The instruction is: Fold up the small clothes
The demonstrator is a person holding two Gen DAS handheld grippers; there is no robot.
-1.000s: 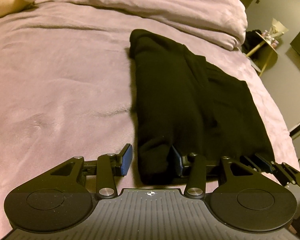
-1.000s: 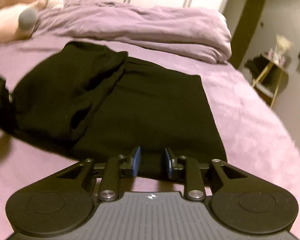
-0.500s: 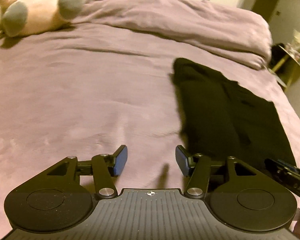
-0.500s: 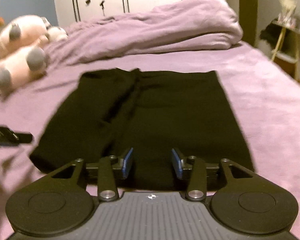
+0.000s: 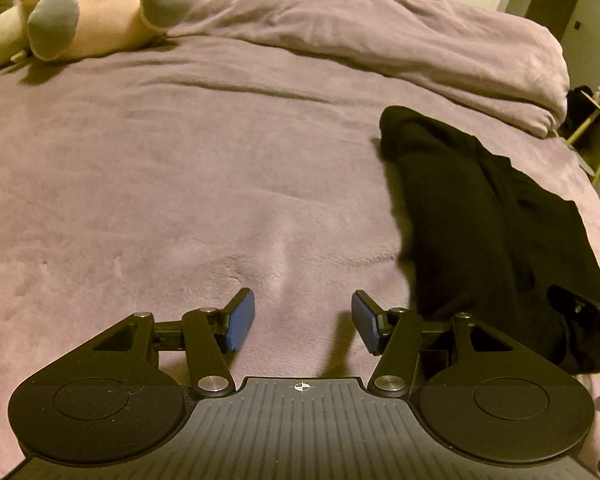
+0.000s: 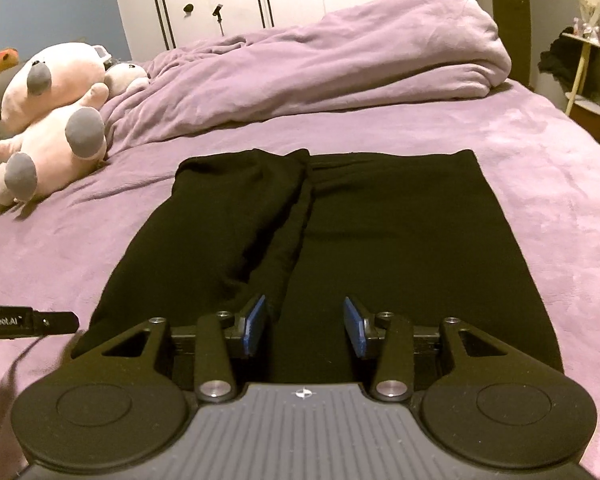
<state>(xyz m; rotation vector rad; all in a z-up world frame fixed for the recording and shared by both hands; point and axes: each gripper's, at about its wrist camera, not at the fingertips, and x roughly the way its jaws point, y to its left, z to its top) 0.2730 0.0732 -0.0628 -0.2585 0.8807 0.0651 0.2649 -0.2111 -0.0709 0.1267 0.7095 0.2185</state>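
Both pairs of fingers have just spread and hold nothing: your left gripper (image 5: pixel 303 326) has drifted off over bare bed (image 5: pixel 160 200), your right gripper (image 6: pixel 303 330) hovers above the black garment (image 6: pixel 380 240). It lies released, folded lengthwise; a crosswise fold probably remains.

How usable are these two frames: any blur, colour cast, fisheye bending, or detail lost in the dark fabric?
Left wrist view: warm yellowish cast, the black folded garment smeared along its left edge, the purple fleece bed cover bowed by the fisheye. Right wrist view: pinker and mostly sharp, the garment's folds nearly lost in black, with a blurred shadow at the lower left under the left hand-held gripper's tip.
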